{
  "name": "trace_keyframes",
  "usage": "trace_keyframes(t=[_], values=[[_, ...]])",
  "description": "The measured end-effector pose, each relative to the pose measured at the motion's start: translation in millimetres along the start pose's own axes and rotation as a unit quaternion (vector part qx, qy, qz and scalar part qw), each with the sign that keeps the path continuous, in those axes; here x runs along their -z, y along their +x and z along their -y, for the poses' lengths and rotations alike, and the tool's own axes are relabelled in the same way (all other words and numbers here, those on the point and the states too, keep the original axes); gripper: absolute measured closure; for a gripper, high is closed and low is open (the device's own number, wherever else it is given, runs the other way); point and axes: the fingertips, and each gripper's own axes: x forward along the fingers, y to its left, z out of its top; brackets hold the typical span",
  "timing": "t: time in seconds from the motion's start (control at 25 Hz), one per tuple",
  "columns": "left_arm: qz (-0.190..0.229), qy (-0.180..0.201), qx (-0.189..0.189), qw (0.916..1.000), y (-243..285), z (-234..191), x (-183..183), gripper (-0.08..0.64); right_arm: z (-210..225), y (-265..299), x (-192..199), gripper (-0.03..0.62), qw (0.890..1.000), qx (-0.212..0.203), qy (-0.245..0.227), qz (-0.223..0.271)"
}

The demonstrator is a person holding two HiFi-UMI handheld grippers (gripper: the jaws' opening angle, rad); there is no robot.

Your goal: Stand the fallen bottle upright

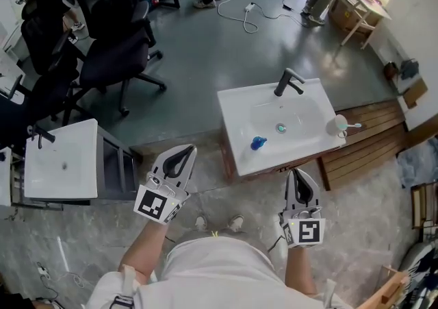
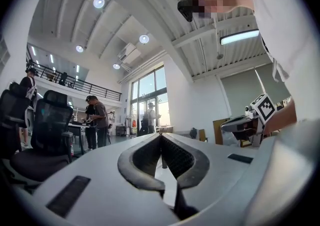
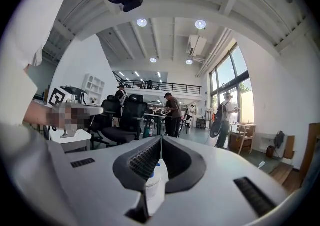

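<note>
A small white bottle with a blue cap [image 1: 259, 142] is in the white sink basin [image 1: 236, 119]; from above mostly its blue top shows. In the right gripper view the bottle [image 3: 154, 182] shows upright through the gap behind the jaw tips, well beyond them. My left gripper [image 1: 185, 153] hangs left of the basin's front corner, jaws shut with nothing between them [image 2: 161, 136]. My right gripper [image 1: 300, 179] is just in front of the basin's front edge, its tips also meeting, empty [image 3: 161, 138]. Both point level, away from the person.
A black faucet [image 1: 289, 82] stands at the basin's back, a cup with a toothbrush [image 1: 340, 125] at its right rim. A second white sink [image 1: 61, 160] is at left, office chairs [image 1: 116, 54] behind it, wooden slats [image 1: 369, 136] to the right. People stand far off.
</note>
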Motion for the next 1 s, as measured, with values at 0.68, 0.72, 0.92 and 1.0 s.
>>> trace_keyframes(t=[0.68, 0.72, 0.92, 1.0], values=[[0.007, -0.001, -0.08, 0.9968, -34.9, -24.9, -33.3, 0.541, 28.3, 6.5, -24.6, 0.555, 1.0, 0.013, 0.006, 0.028], [0.006, 0.001, -0.08, 0.9968, -33.6, -25.1, -34.3, 0.541, 30.1, 7.2, -26.8, 0.555, 0.999, 0.014, 0.006, 0.03], [0.014, 0.006, -0.079, 0.9967, -25.8, -24.4, -45.1, 0.541, 39.4, 3.6, -28.5, 0.555, 0.999, 0.022, 0.005, 0.025], [0.016, 0.007, -0.075, 0.997, -22.2, -22.0, -47.3, 0.541, 41.5, 1.8, -27.0, 0.555, 1.0, 0.021, 0.005, 0.022]])
